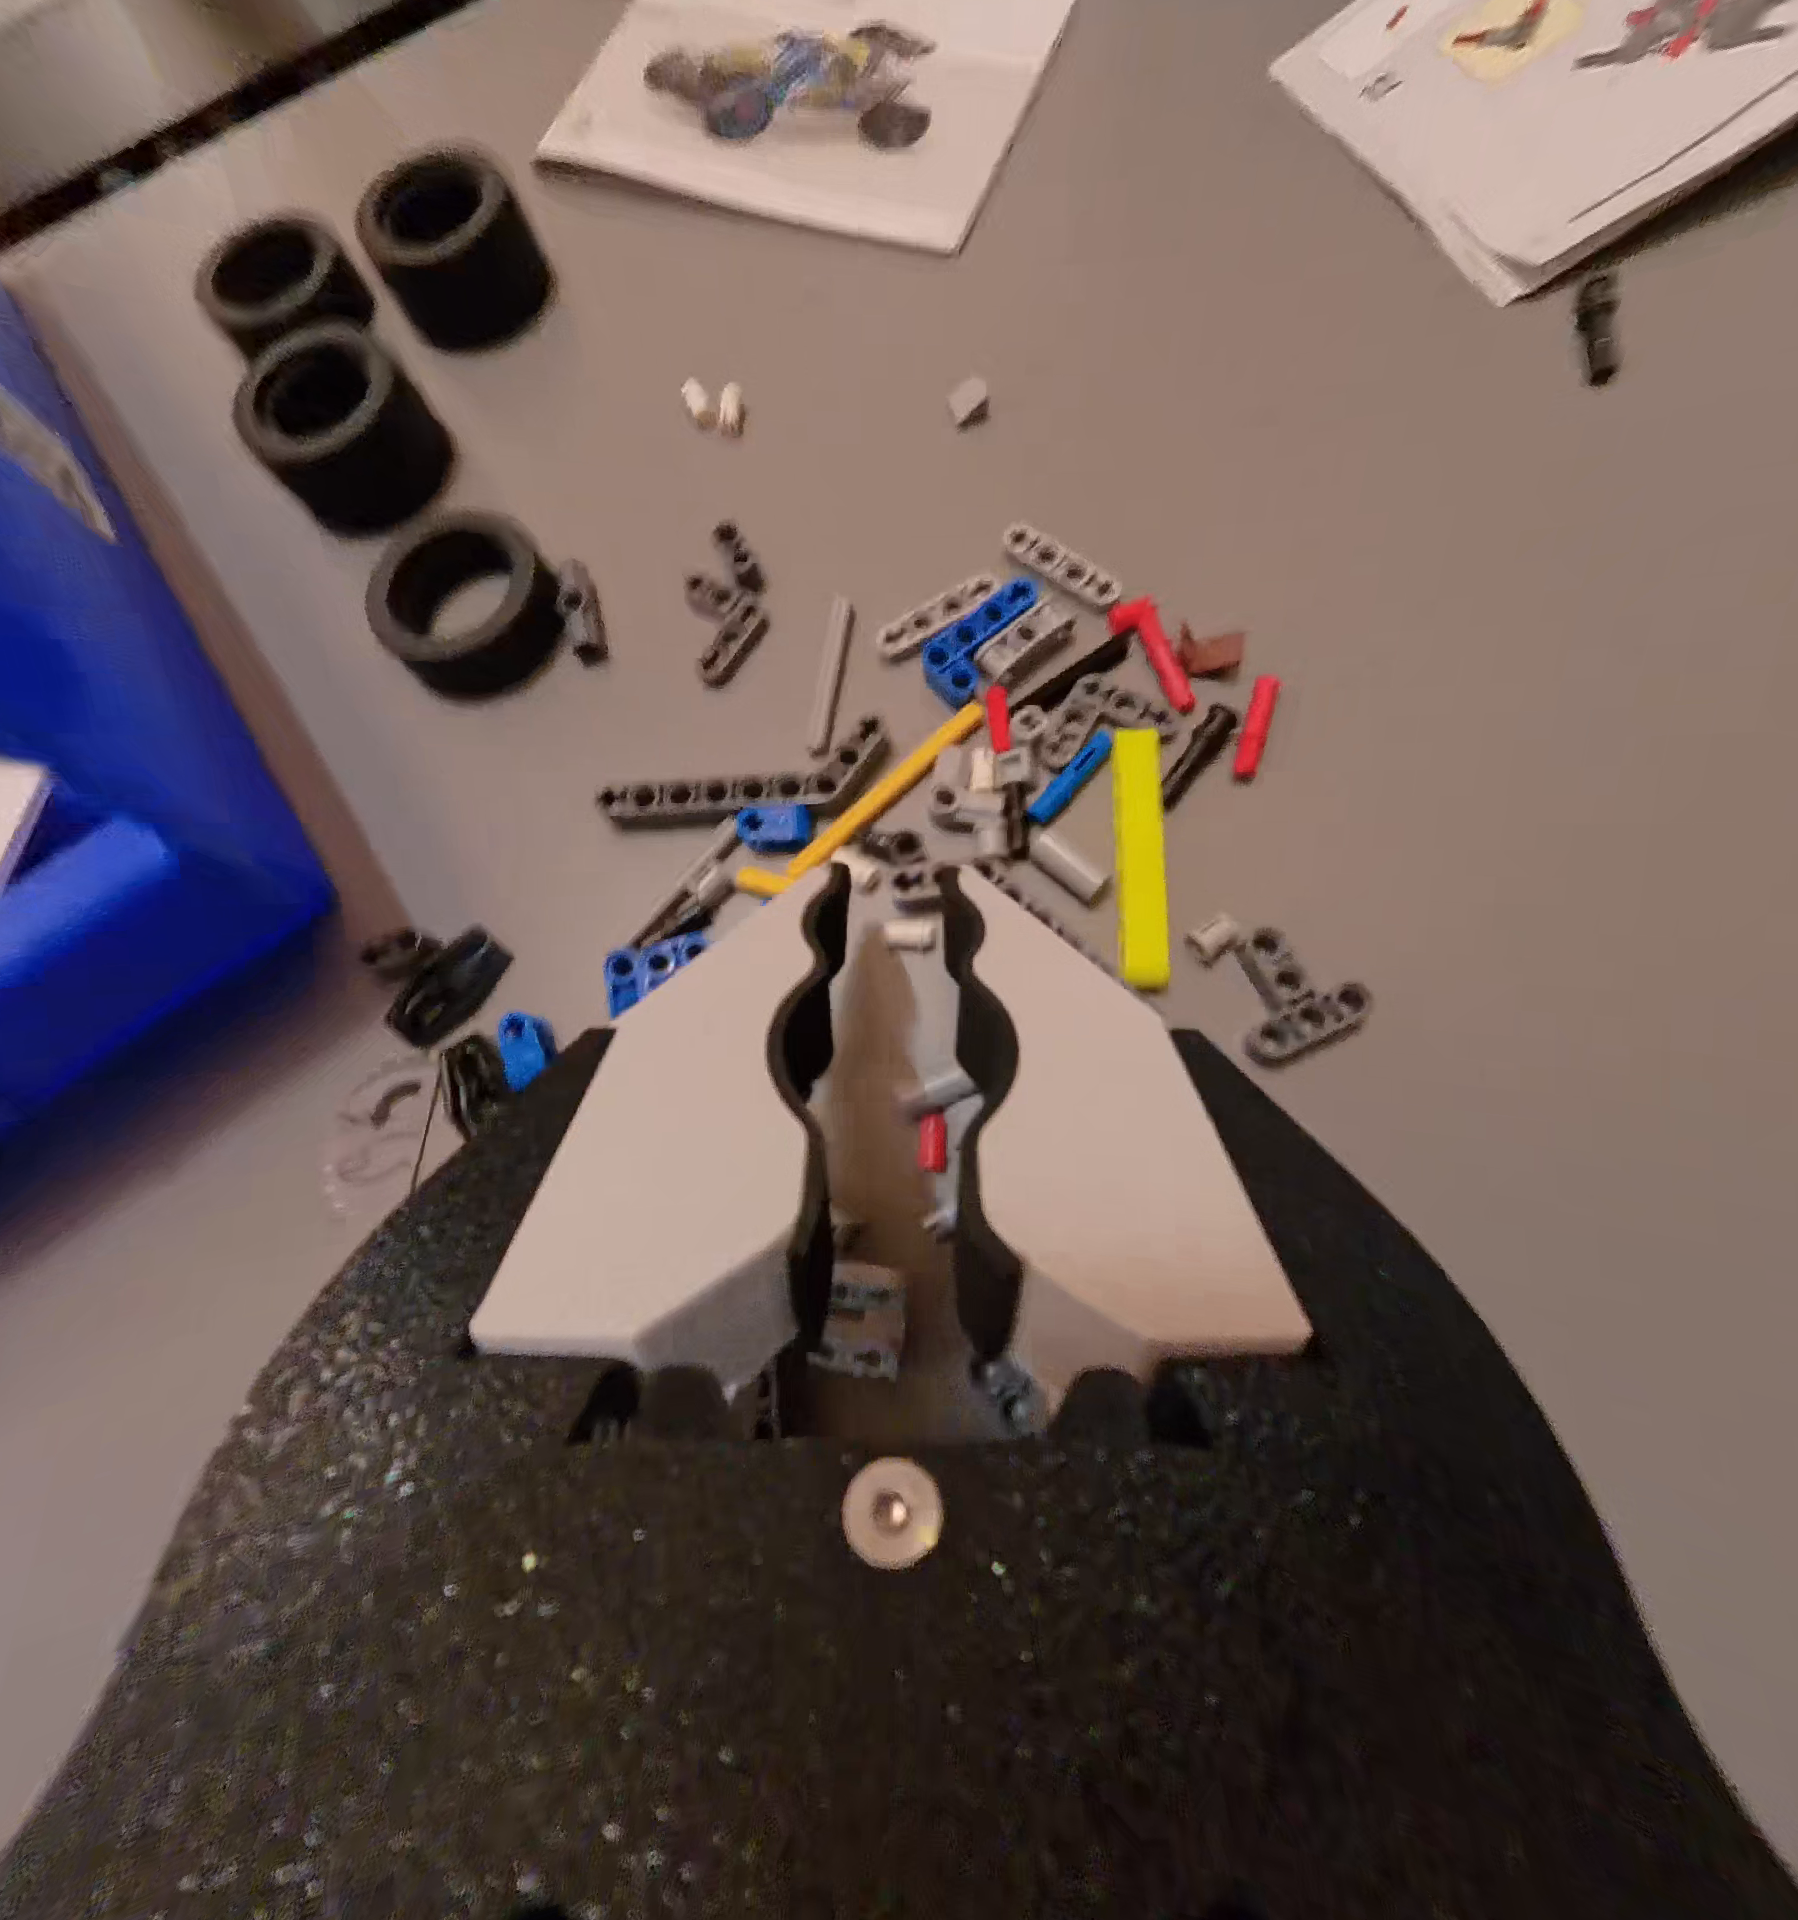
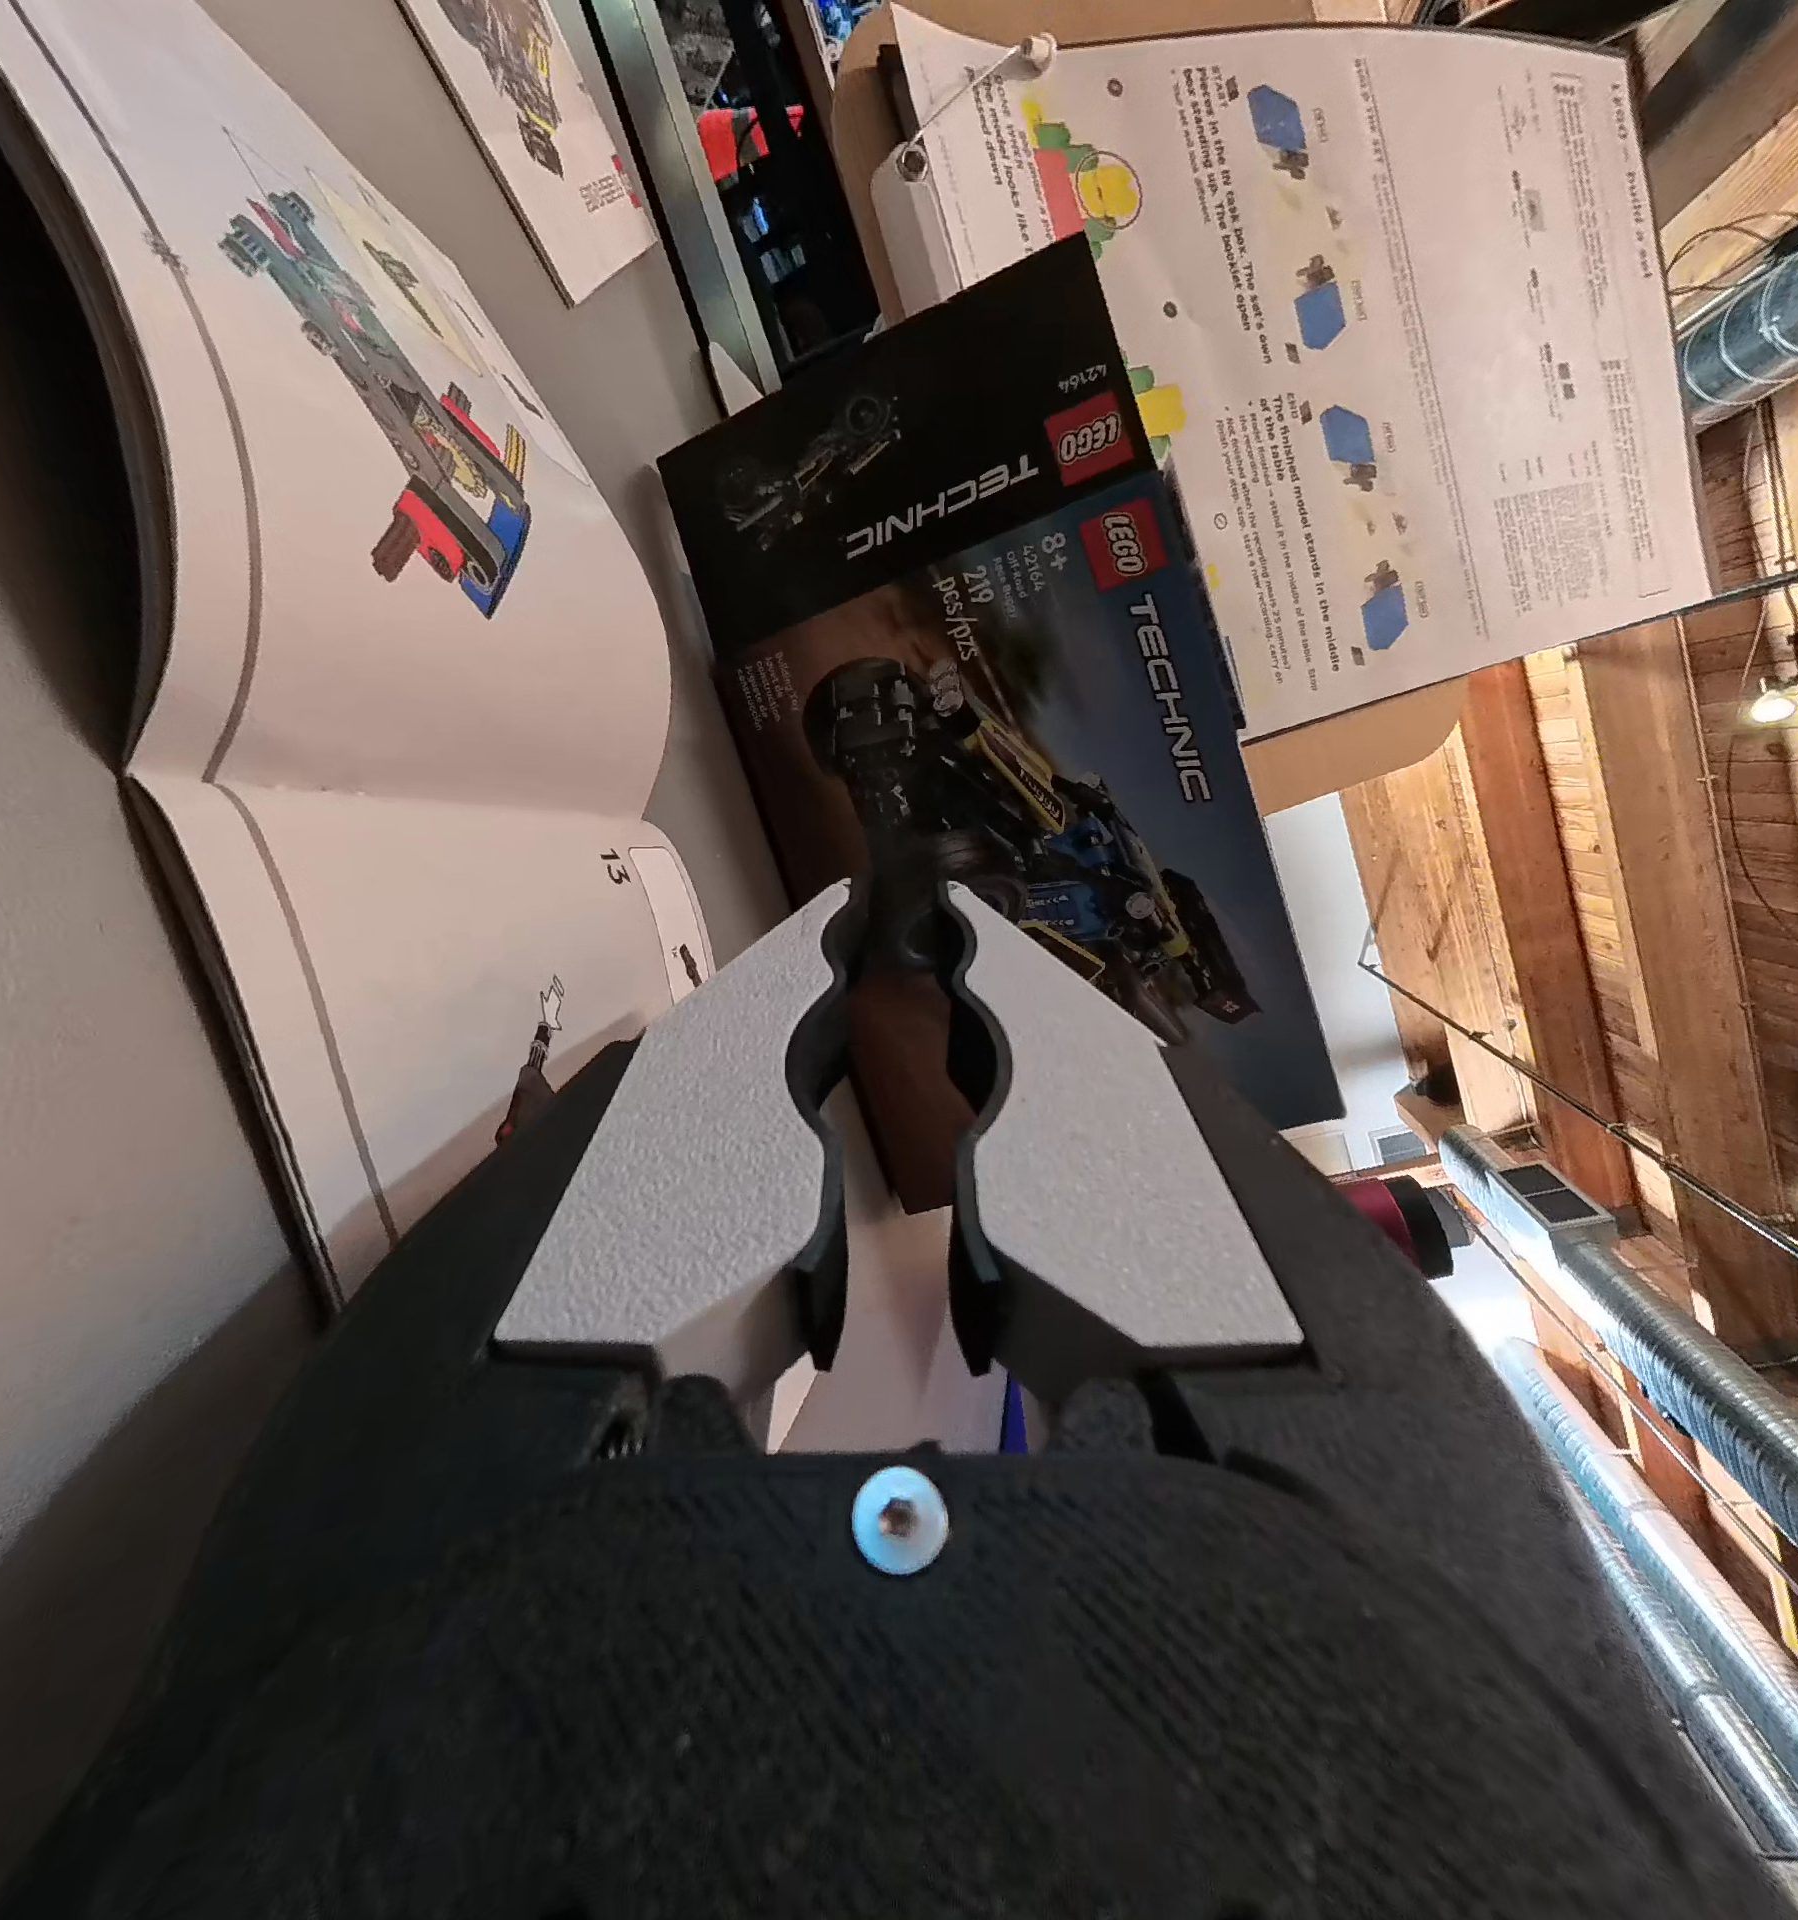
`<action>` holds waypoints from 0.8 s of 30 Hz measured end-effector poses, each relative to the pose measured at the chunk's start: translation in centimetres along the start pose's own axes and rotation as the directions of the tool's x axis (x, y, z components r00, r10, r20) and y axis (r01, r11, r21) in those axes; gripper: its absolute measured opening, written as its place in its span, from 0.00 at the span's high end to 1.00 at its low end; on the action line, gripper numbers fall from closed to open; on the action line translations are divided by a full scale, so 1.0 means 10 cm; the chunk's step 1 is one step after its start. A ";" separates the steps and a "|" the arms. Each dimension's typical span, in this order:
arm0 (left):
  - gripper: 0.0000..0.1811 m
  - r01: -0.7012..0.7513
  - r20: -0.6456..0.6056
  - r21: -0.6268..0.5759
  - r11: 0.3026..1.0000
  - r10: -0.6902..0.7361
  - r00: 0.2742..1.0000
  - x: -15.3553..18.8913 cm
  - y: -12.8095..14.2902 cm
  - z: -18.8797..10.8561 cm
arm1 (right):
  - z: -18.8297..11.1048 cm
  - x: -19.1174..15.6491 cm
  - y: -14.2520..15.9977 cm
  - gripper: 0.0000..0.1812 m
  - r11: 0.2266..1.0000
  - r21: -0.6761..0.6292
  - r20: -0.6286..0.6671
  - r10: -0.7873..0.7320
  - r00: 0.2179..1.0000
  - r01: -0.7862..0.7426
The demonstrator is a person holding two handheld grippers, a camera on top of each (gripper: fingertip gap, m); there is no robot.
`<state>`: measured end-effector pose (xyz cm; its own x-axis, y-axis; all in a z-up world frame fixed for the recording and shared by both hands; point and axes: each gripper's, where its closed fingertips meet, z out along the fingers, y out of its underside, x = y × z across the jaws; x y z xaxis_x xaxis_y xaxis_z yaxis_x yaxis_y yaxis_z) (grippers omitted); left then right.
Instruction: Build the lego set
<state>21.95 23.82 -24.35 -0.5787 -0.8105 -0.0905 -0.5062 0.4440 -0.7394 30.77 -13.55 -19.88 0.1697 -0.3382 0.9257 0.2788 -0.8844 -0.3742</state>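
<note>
The left gripper (image 1: 893, 883) hangs over the pile of loose lego pieces (image 1: 1020, 748) on the grey table (image 1: 1497, 727) with its jaws a little apart and empty, likely to pick one, while the right gripper (image 2: 900, 914) pinches a small black piece (image 2: 890, 831) up by the open booklet (image 2: 407, 623), maybe to check the step.

The left gripper (image 1: 895, 883) is pointing steeply downward, its grey fingers (image 1: 708, 1081) standing slightly apart at the tips — a narrow gap, nothing clamped between them. The right gripper (image 2: 900, 899) is rolled onto its side (the scene looks turned sideways), its fingers (image 2: 697, 1122) nipping a small black part (image 2: 900, 904) at their tips.
</note>
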 end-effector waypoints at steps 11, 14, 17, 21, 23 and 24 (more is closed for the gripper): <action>0.93 -0.007 -0.138 -0.113 0.994 -0.009 0.990 0.14 -0.12 0.26 | -0.01 -0.02 -0.01 0.95 1.000 0.006 0.010 -0.006 1.000 0.006; 0.94 0.021 -0.162 -0.115 0.993 -0.040 0.986 0.17 -0.13 0.28 | -0.01 -0.02 -0.01 0.95 1.000 0.013 0.014 0.000 1.000 0.000; 0.92 0.090 -0.198 -0.120 0.989 -0.113 0.974 0.20 -0.14 0.27 | -0.01 -0.02 -0.02 0.95 1.000 0.020 0.017 0.006 1.000 -0.007; 0.91 0.107 -0.199 -0.102 0.989 -0.126 0.972 0.19 -0.21 0.27 | -0.02 -0.01 -0.03 0.96 0.999 0.029 0.019 0.030 0.999 -0.030; 0.90 0.091 -0.182 -0.137 0.986 -0.115 0.977 0.19 -0.17 0.31 | -0.02 0.01 -0.02 0.95 0.998 0.032 0.018 0.044 0.999 -0.045; 0.92 0.096 -0.186 -0.145 0.985 -0.123 0.975 0.20 -0.18 0.32 | -0.02 0.01 -0.02 0.95 0.998 0.034 0.019 0.050 0.999 -0.051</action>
<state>23.72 20.15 -25.40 -0.6212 -0.7733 0.1268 -0.6467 0.4146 -0.6402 30.51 -13.46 -19.69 0.2015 -0.3756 0.9046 0.3022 -0.8546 -0.4222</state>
